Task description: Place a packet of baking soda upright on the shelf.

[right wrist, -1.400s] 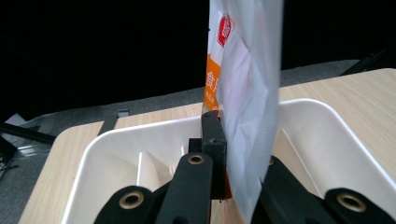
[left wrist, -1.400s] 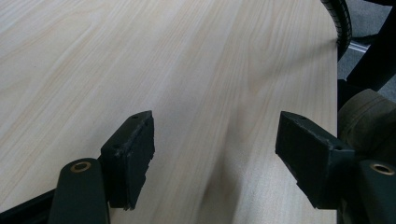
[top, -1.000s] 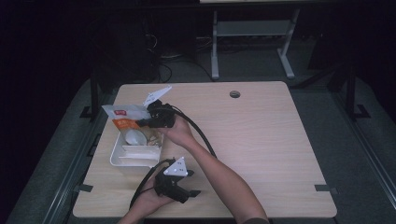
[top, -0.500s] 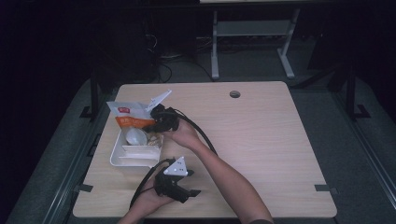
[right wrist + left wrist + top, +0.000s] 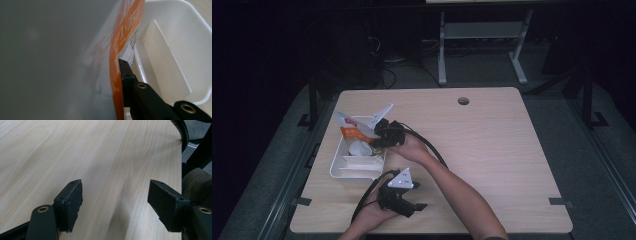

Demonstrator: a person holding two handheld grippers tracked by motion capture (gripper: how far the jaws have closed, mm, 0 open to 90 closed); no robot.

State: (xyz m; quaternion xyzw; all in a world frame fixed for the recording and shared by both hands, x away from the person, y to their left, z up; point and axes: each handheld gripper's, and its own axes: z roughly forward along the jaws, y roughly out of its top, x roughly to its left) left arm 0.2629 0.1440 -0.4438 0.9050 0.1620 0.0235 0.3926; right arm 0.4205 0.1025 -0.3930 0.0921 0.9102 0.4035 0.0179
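**Inspector:** At this check your right hand-held gripper was clamped on the orange-and-white packet, pinching it flat between the jaws. The right gripper view confirmed it: one jaw lay hard against the packet's printed face.

**Operator:** And where did the packet sit?

**Inspector:** Over the far end of the white divided tray at the desk's left side, tilted, its upper corner beyond the tray's far rim. A second before, you held it flatter and farther out over the tray's far-left edge; since then it had swung upright and in toward the tray. I judged that you were steering it into a compartment, not yet letting go. Whether its lower edge touched the tray floor, I could not tell.

**Operator:** The other hand?

**Inspector:** Your left hand-held gripper rested near the desk's near edge, jaws wide apart and empty above bare wood. It had kept its place. A round white item already lay in the tray beside the packet; mind it on release.
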